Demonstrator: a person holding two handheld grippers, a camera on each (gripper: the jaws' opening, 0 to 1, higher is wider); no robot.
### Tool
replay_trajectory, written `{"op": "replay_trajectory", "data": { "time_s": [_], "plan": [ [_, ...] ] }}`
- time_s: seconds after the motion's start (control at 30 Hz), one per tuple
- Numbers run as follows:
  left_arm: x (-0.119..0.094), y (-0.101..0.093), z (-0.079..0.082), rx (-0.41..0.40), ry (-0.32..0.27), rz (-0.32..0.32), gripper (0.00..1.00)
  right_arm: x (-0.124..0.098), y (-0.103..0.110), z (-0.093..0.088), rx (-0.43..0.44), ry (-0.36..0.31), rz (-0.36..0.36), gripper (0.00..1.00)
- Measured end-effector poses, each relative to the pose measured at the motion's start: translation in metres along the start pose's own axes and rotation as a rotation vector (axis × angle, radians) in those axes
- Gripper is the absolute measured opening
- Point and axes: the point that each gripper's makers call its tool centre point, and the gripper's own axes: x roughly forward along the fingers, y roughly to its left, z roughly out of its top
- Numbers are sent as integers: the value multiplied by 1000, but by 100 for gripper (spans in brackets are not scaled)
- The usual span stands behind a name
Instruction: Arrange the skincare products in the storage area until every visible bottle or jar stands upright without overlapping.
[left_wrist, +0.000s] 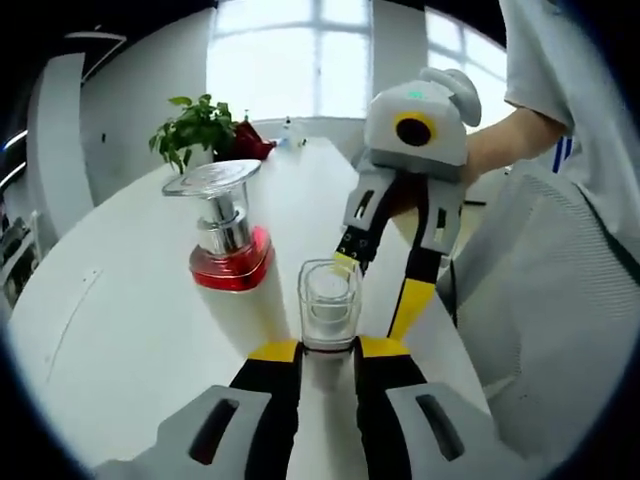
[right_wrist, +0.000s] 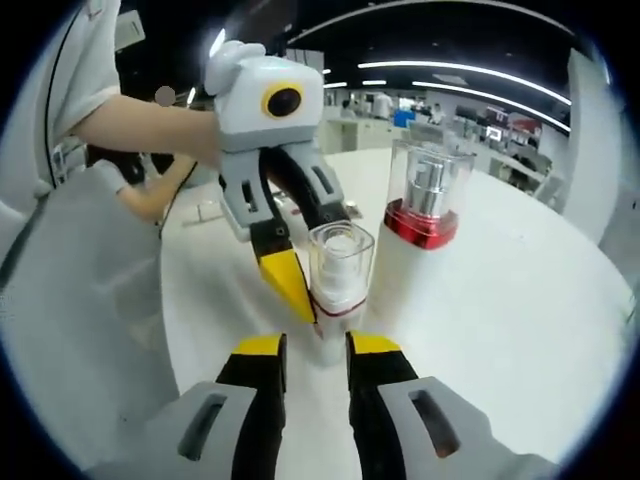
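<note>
Two grippers, left (left_wrist: 329, 348) and right (right_wrist: 316, 343), both pinching small clear-capped white bottle (left_wrist: 329, 303) | tall red-collared white pump bottle (left_wrist: 231, 262) just beside | potted green plant (left_wrist: 195, 128) far behind

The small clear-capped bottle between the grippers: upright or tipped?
Upright. The small bottle stands cap-up on the table, beside the tall bottle, also upright.

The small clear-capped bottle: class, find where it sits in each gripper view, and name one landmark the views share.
Left gripper view: the small clear-capped bottle stands low at centre, just beyond the left tongs, with the right tongs reaching it from above right.
Right gripper view: it stands at centre, above the right tongs.
Shared landmark: the tall red-collared pump bottle beside it.
</note>
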Motion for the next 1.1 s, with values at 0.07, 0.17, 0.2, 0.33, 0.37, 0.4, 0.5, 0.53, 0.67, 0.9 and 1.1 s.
{"op": "replay_trajectory", "data": {
  "time_s": [0.07,0.17,0.2,0.33,0.37,0.4,0.5,0.53,0.67,0.9,1.1],
  "plan": [
    [-3,1,-3,2,13,7,17,0,0,-1,9,0,-1,23],
    [-7,2,-7,-4,28,16,20,0,-1,-2,13,0,-4,23],
    [-8,2,-8,-6,31,19,21,0,-1,-2,16,0,-4,23],
    [-12,5,-13,-22,49,41,20,0,-2,-3,23,2,-7,23],
    [-12,5,-13,-25,48,45,20,0,-3,-3,22,3,-8,23],
    [-13,6,-12,-33,44,53,21,-1,-3,-3,22,3,-9,23],
    [-16,8,-9,-59,26,71,23,-1,-4,-3,29,3,-12,27],
    [-18,9,-8,-74,23,82,24,-2,-4,-3,33,3,-15,28],
    [-24,9,-3,-113,6,108,32,-4,-3,-2,46,7,-22,32],
    [-40,3,-3,-189,8,143,42,-14,-2,6,71,17,-52,40],
    [-64,-1,-8,-256,28,217,50,-20,-1,10,90,24,-83,50]
  ]
}}
